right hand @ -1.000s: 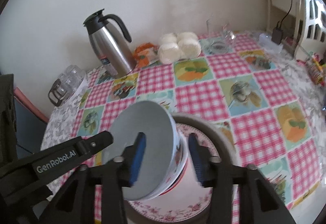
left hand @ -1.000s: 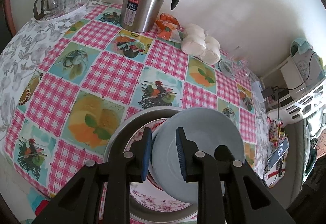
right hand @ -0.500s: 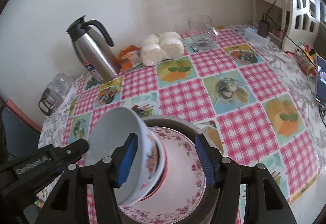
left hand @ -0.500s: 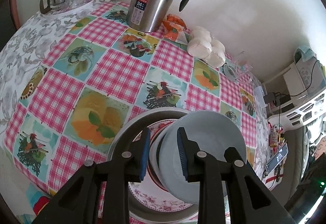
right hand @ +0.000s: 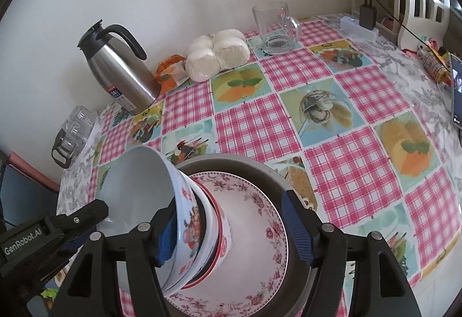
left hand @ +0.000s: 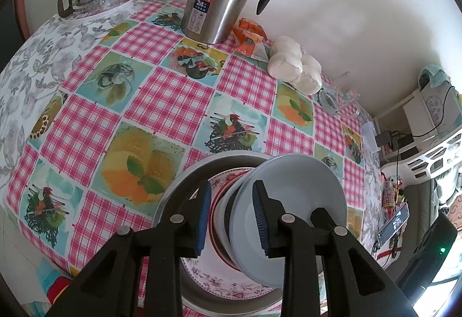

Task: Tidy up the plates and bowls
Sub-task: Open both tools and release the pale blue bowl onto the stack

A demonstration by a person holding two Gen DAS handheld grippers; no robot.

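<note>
The glazed, brittle, slippery blue bowl (left hand: 291, 201), tilted in the nested bowls on the floral plate (right hand: 254, 233) at the desk's near edge, is best taken by its rim; the left gripper (left hand: 231, 218) is clenched on that rim; the right gripper (right hand: 231, 230) is opening, released.

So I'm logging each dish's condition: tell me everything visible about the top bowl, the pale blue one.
The pale blue bowl looks glazed ceramic, plain inside, with red and orange figures printed outside. It is tilted steeply on its side, nested in a red-rimmed bowl over the floral plate. The left gripper straddles its rim.
</note>
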